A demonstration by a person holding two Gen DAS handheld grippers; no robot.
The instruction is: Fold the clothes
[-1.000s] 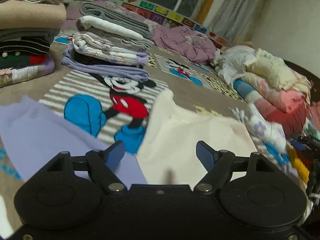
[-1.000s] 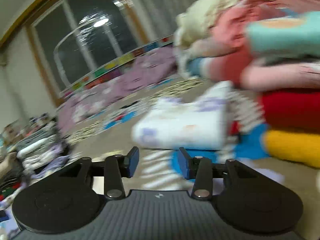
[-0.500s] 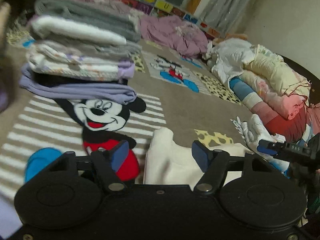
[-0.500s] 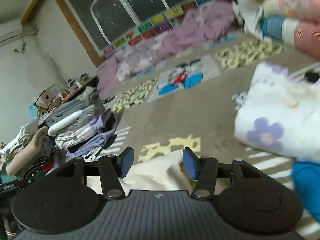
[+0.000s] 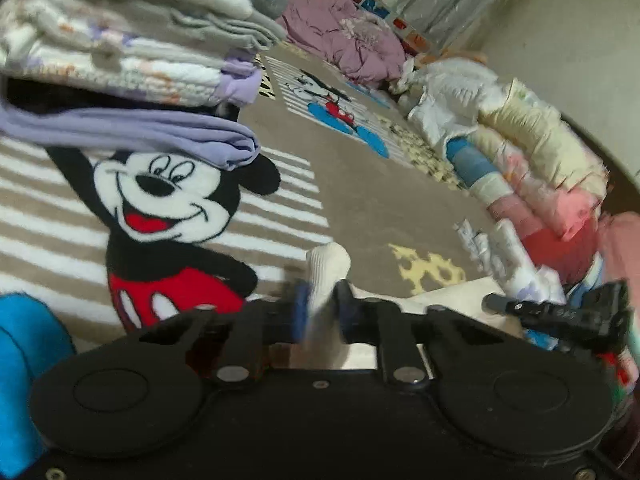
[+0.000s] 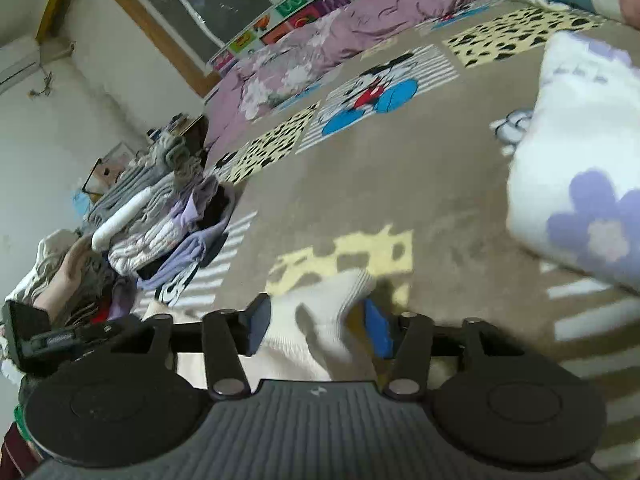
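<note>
Both tools slid forward over the cartoon-mouse blanket [image 5: 360,200] since a second ago, and I've just been closing their jaws. My left tool [image 5: 321,312] is now clamped on a ribbed cuff of the cream garment [image 5: 326,268], beside the folded stack [image 5: 120,60]. Right tool [image 6: 316,322] has the other cuff [image 6: 340,300] between its jaws, though I can't tell if it's pinched.
</note>
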